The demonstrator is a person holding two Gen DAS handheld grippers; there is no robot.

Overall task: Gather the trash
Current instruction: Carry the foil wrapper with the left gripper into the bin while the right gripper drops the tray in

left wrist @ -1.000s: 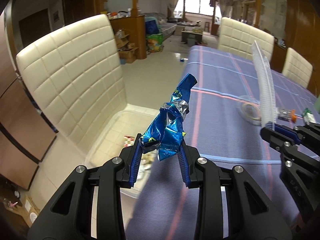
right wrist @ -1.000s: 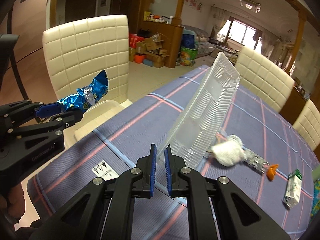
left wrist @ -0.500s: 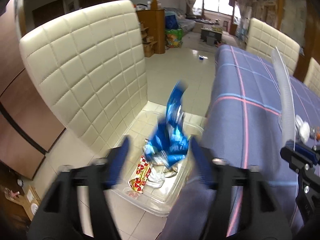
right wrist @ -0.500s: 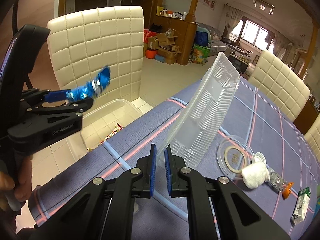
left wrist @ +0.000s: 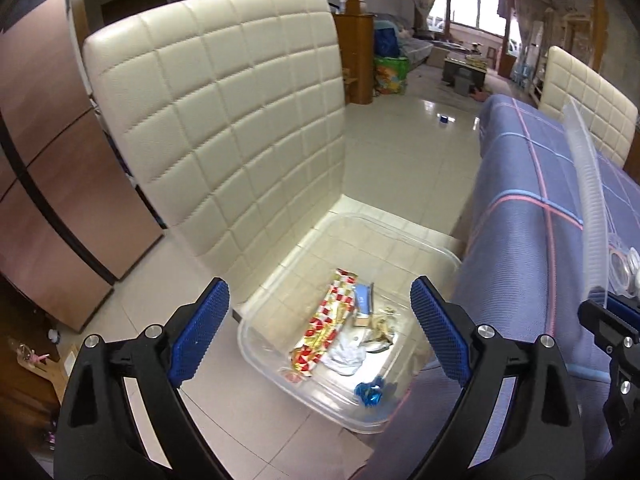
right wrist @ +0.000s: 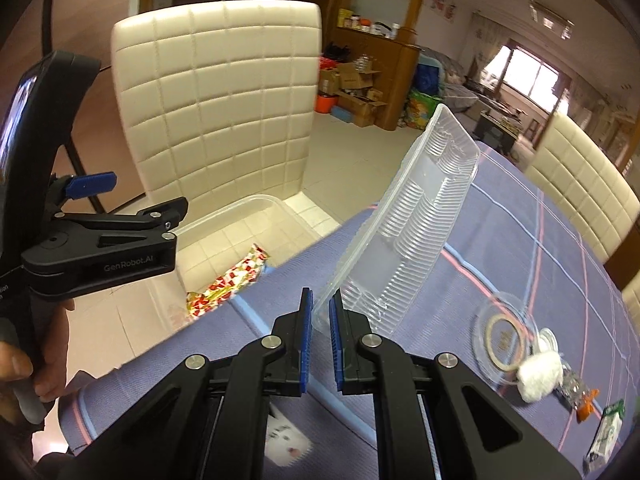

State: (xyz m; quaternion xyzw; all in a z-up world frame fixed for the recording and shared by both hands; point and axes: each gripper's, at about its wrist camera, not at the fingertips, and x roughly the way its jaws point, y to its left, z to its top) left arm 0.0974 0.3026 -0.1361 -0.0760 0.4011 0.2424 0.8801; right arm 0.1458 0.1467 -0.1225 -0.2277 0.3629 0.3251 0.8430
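Note:
My left gripper (left wrist: 320, 312) is wide open and empty above a clear plastic bin (left wrist: 276, 292) on the seat of a cream chair. The crumpled blue foil wrapper (left wrist: 370, 394) lies in the bin beside a red and gold wrapper (left wrist: 326, 330). My right gripper (right wrist: 318, 338) is shut on the lower edge of a clear ribbed plastic tray (right wrist: 412, 224) and holds it upright over the table's edge. The tray shows edge-on in the left wrist view (left wrist: 586, 208). The left gripper shows in the right wrist view (right wrist: 120, 216) over the bin (right wrist: 224, 216).
The table has a blue checked cloth (right wrist: 520, 264). On it lie a clear round lid (right wrist: 502, 336), a white wad (right wrist: 538, 374), an orange-tipped wrapper (right wrist: 582, 398), a small green and white carton (right wrist: 606, 436) and a printed card (right wrist: 286, 446). A cream chair back (left wrist: 224, 120) stands behind the bin.
My left gripper swung left from over the table to over the bin, opened and dropped the blue foil wrapper, which now lies in the bin. My right gripper kept hold of the tray.

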